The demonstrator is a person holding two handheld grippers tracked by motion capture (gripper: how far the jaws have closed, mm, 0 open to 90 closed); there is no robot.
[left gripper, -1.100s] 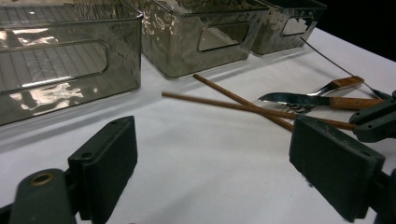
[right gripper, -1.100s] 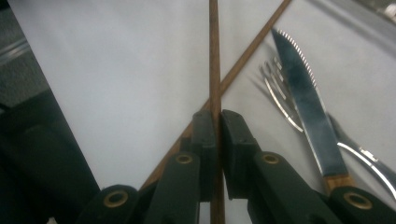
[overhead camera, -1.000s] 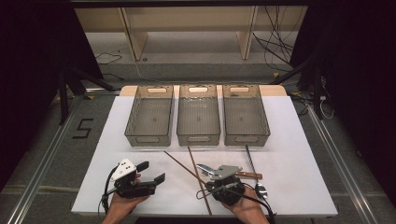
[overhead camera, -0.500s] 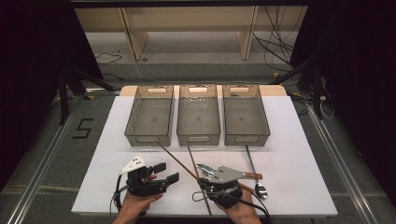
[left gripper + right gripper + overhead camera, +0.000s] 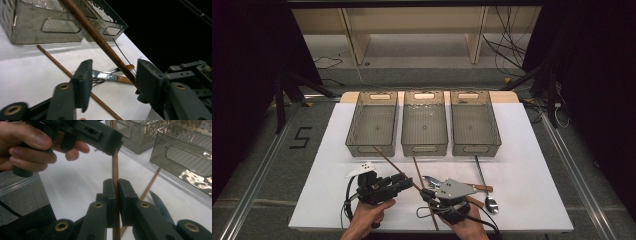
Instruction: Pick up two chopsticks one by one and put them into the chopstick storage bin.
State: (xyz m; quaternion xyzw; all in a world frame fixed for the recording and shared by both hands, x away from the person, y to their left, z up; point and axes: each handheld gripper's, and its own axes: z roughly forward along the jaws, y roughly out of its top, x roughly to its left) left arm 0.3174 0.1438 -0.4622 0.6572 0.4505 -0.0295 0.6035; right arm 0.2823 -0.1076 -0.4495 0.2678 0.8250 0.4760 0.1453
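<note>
My right gripper (image 5: 426, 194) (image 5: 116, 187) is shut on a brown chopstick (image 5: 387, 160) (image 5: 115, 167), which slants up off the white table towards the left bin. My left gripper (image 5: 409, 182) (image 5: 115, 67) straddles the same chopstick (image 5: 95, 35) farther along. Its jaws have just been closing; they still stand apart, with the stick close to the right-hand jaw and a gap at the other. A second chopstick (image 5: 417, 170) (image 5: 62, 67) (image 5: 150, 182) lies flat on the table under both grippers.
Three clear grey bins (image 5: 367, 142) (image 5: 424, 147) (image 5: 476, 147) stand in a row at the back of the white table (image 5: 537, 165). A wooden-handled knife (image 5: 479, 188) (image 5: 160, 207), a fork (image 5: 429, 179) and a spoon (image 5: 492, 202) lie near my right gripper.
My left gripper has moved right, up to the raised chopstick, and its jaws have narrowed around it. My right gripper has kept still, holding the stick.
</note>
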